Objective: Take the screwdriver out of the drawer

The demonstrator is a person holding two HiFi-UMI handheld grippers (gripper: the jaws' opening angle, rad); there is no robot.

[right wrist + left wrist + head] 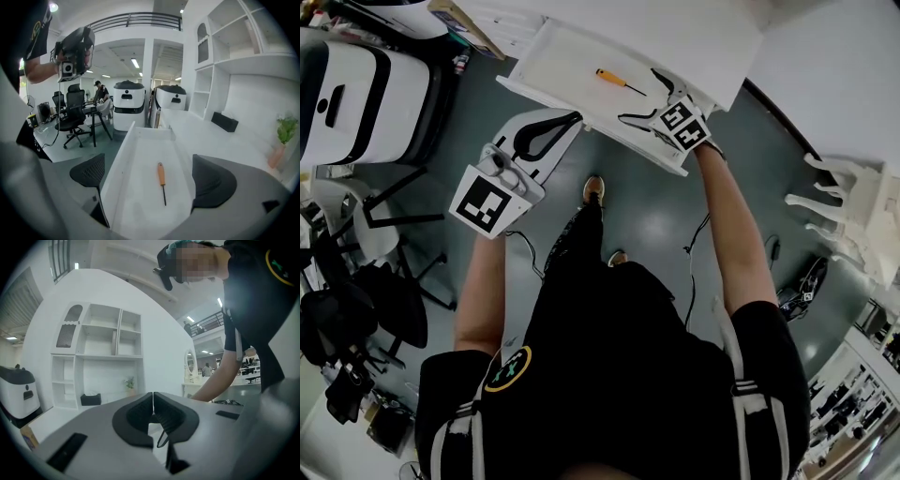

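The screwdriver (611, 79), with an orange handle and a thin dark shaft, lies flat on the floor of the open white drawer (553, 66). My right gripper (639, 96) stands open at the drawer's front right, its jaws straddling the drawer wall. In the right gripper view the screwdriver (161, 180) lies between the open fingers of the right gripper (150, 180), untouched, a little way ahead. My left gripper (574, 119) is shut and empty, just outside the drawer's front edge. In its own view the left gripper (153, 404) points up at a white shelf unit.
White robot units (356, 94) and black office chairs (366, 309) stand to the left. A white chair (853, 206) sits at the right, below a white desk top (825, 66). The person's legs and shoes (593, 190) stand just before the drawer.
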